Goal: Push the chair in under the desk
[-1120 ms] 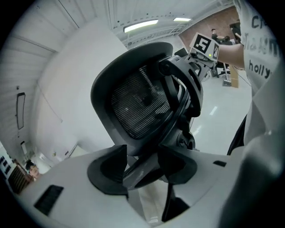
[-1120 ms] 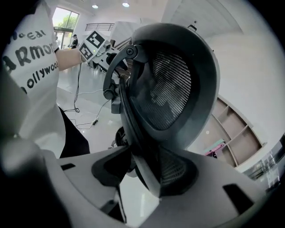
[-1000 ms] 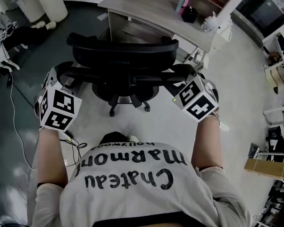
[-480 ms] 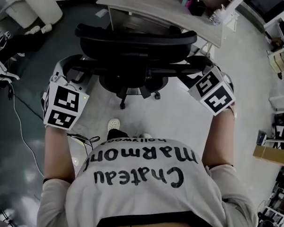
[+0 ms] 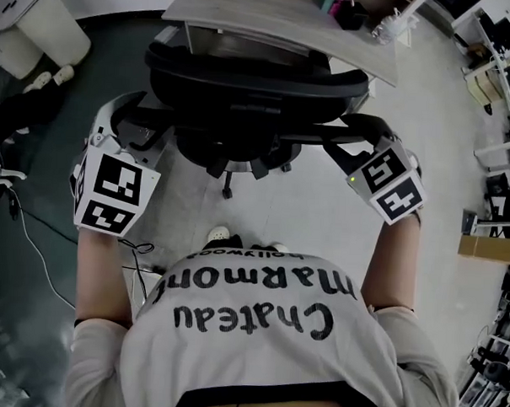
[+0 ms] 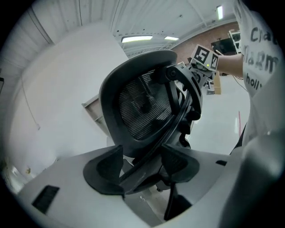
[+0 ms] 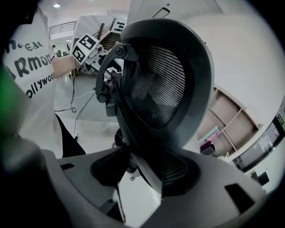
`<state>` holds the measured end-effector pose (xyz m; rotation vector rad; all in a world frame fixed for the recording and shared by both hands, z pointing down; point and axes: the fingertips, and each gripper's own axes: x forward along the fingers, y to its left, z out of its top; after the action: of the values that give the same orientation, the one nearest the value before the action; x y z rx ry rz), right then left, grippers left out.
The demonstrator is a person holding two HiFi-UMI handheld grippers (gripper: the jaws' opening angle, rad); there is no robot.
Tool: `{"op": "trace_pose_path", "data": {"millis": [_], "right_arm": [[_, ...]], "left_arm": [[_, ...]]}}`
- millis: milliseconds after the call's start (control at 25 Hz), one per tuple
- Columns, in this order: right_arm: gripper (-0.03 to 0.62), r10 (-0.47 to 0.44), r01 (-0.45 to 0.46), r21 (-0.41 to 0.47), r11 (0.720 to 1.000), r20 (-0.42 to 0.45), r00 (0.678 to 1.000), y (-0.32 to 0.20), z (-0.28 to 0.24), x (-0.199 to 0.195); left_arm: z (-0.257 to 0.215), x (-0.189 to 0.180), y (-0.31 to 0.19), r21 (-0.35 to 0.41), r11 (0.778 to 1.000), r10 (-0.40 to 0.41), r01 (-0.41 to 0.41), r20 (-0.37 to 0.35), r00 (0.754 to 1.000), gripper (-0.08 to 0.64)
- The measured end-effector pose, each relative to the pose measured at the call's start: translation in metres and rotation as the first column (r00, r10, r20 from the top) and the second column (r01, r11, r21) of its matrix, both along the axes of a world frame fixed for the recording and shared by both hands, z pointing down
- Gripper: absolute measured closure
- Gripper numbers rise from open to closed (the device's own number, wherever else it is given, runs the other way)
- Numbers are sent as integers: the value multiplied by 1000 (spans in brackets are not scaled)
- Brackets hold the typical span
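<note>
Head view puts the black mesh-backed office chair (image 5: 252, 80) directly ahead of you, its backrest top lying right at the near edge of the pale wooden desk (image 5: 280, 22) and its seat apparently already partly beneath it, with the castor base standing on the light floor. Your left gripper (image 6: 142, 165) has a dark bar of the chair's rear frame running between its pads, and its jaws are opening, with clear air on one side of the bar, so it is released rather than clamped. Your right gripper (image 7: 144, 171) is in the same condition on the other side: a frame strut sits between its pads, close against one of them, while the jaws spread. The main risk, as I judge it, is pushing on with this loose hold. A pad could slide off the curved strut and your gripper could jab into the mesh. If one side leads, the chair will likely swivel on its column and go in crooked. Watch the armrests and the backrest top too, since either may catch the desk edge and stop the chair short. Press evenly with both sides.
</note>
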<state>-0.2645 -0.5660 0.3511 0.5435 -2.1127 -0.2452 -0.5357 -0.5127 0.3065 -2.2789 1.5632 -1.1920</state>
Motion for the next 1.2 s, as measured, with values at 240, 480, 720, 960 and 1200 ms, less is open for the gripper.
{"op": "trace_pose_path", "data": {"millis": [240,480,720,960,1200], "right_arm": [[382,54,-54,-9,999,1,999,-3,2,-33],[393,74,-73,-17,997,44,996,-8,-2,-68],[396,64,-62,-26,998,83,994,-15,-2,-94],[385,52,-47,-49,998,92,994,-20,-1,-106],[370,61,-58,-43,997,81,995,-23,-2,-106]], "left_arm": [[-1,-40,-28,27,1000,15,-15,-6,1000,261],[-3,-80,-52,60,998,-12,13,-23,1000,259],[-4,-108,-71,85,994,-60,62,-19,998,263],[-2,-116,-79,78,994,-72,71,-1,997,310],[-2,-116,-80,71,996,-62,63,-16,998,305]]}}
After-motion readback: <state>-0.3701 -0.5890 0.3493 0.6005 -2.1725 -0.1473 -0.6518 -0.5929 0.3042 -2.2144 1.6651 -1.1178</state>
